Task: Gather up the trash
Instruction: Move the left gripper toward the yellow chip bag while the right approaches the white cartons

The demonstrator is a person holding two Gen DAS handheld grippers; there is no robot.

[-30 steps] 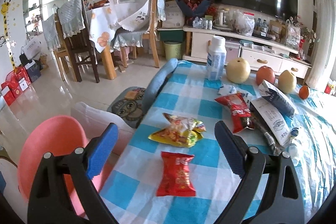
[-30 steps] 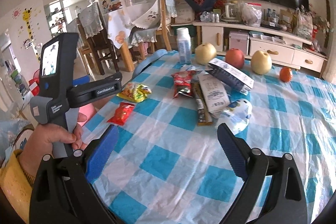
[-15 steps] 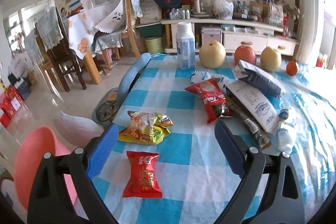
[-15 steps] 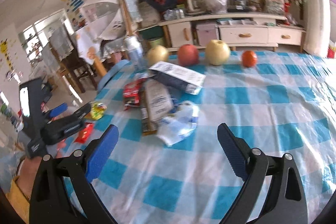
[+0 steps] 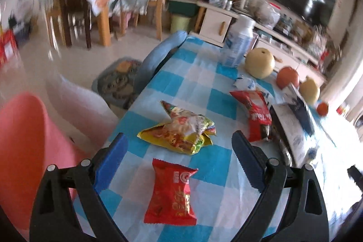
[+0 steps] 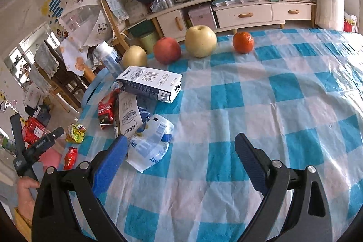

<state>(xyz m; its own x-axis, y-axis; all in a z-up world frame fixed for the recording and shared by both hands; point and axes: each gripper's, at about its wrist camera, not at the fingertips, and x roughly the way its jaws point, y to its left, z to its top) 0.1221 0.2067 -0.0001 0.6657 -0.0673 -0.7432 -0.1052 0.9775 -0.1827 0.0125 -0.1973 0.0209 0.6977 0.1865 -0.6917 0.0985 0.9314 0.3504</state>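
Note:
Wrappers lie on the blue checked tablecloth (image 6: 283, 87). A small red packet (image 5: 171, 194) lies between my open left gripper's (image 5: 179, 151) jaws, close below it. A crumpled yellow wrapper (image 5: 181, 130) lies just beyond, and a red snack bag (image 5: 256, 115) to the right. My right gripper (image 6: 181, 153) is open and empty above the cloth; a clear plastic wrapper (image 6: 150, 143) lies by its left finger. Two milk cartons (image 6: 148, 83) and the red bag (image 6: 106, 106) lie farther left. The left gripper also shows in the right wrist view (image 6: 34, 149).
Two pears (image 6: 200, 41), an apple (image 6: 167, 50) and an orange (image 6: 243, 42) stand in a row at the table's far edge, with a white bottle (image 6: 109, 59). A pink bin (image 5: 25, 151) with a white liner sits left of the table. A blue chair back (image 5: 156, 58) stands at the edge.
My left gripper has swung back left and lower over the small red packet. My right gripper has turned right and moved forward, toward the clear wrapper and the fruit.

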